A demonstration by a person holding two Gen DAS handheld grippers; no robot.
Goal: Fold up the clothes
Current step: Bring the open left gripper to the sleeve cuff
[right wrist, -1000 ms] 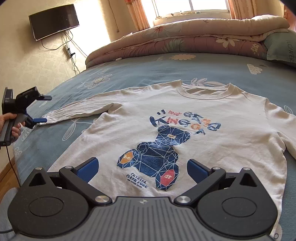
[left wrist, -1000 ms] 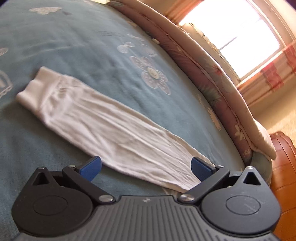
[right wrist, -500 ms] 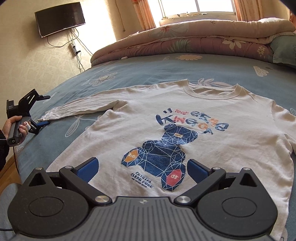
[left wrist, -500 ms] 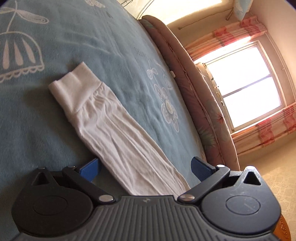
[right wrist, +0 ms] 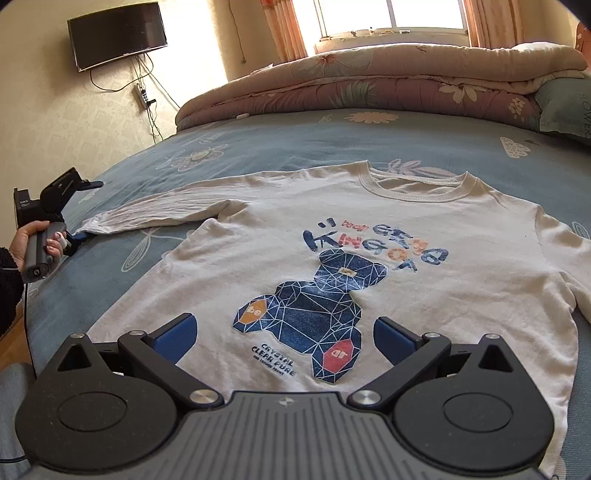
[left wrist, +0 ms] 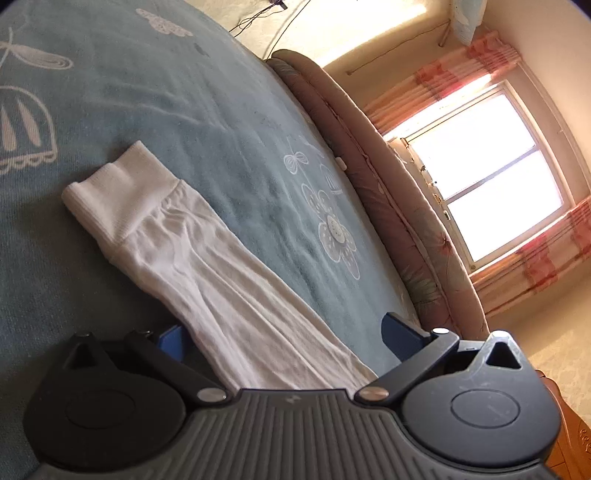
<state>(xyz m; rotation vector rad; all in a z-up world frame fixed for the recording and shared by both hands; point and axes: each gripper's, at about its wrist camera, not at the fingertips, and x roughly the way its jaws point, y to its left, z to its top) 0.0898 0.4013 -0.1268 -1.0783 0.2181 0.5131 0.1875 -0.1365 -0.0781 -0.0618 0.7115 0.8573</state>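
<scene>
I see the white sweatshirt [right wrist: 369, 266] lying flat, print up, on a blue flower-patterned bedspread [right wrist: 280, 144] — a rolled floral quilt [right wrist: 369, 85] lies along the far side under the bright window [right wrist: 388, 14]. My right gripper [right wrist: 284, 338] hovers spread over the hem. My left gripper [left wrist: 284, 339], also spread, straddles the sleeve [left wrist: 207, 269] near its cuff. A wall-mounted TV [right wrist: 116, 33] hangs on the pale wall.

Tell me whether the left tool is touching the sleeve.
Cannot tell. In the left wrist view the sleeve runs between the open left tool's pads, hiding part of one; no contact or gap shows.
</scene>
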